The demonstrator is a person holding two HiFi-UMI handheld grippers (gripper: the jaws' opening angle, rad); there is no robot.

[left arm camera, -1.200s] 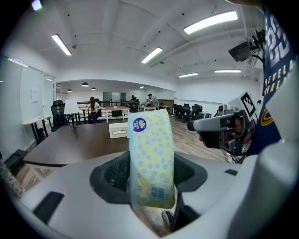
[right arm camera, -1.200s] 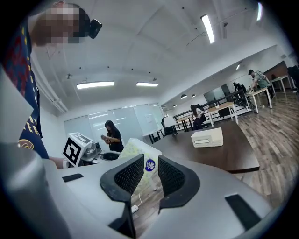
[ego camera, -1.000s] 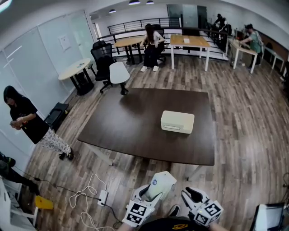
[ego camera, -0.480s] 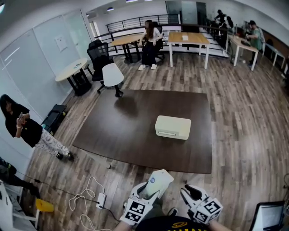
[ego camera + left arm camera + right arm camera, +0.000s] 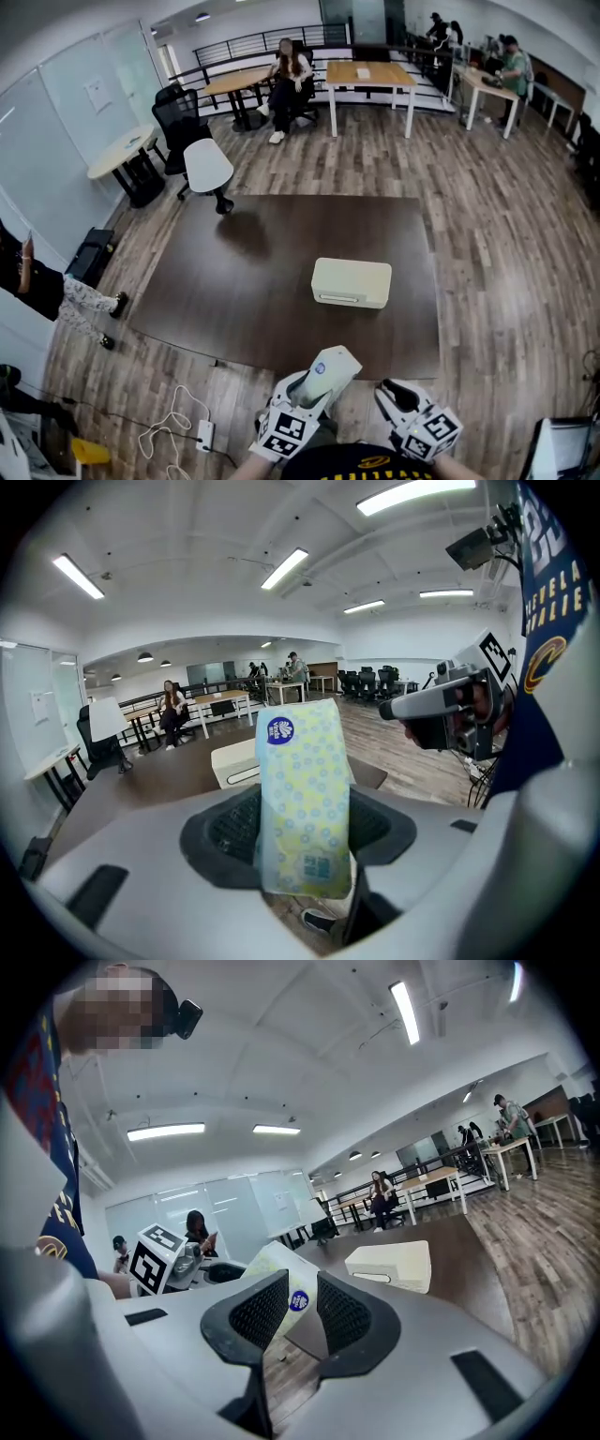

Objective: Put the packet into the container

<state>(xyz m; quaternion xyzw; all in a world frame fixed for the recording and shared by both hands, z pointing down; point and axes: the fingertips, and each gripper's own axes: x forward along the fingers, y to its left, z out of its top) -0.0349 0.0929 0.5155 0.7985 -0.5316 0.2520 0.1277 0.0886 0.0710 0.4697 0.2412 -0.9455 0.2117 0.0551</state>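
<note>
A packet [image 5: 304, 794] with a pale blue-and-yellow dot pattern and a blue round logo stands upright in my left gripper [image 5: 300, 825], which is shut on its lower part. In the head view the packet [image 5: 331, 367] shows at the bottom, short of the table's near edge. The container [image 5: 352, 282], a closed cream box with rounded corners, lies right of centre on the dark brown table [image 5: 244, 281]. My right gripper [image 5: 397, 398] hangs beside the left one, holding nothing. Its jaws [image 5: 302, 1312] stand a little apart, and the packet [image 5: 281, 1288] shows beyond the gap.
A white chair [image 5: 208, 167] stands at the table's far left corner. A white cable and power strip [image 5: 202, 433] lie on the wooden floor to my left. A person [image 5: 42, 291] walks at the left edge. Desks with seated people [image 5: 286, 70] line the back.
The table and container have come nearer and lower in the head view. Both grippers keep their places, the packet still held. The person at the left has moved toward the frame's edge.
</note>
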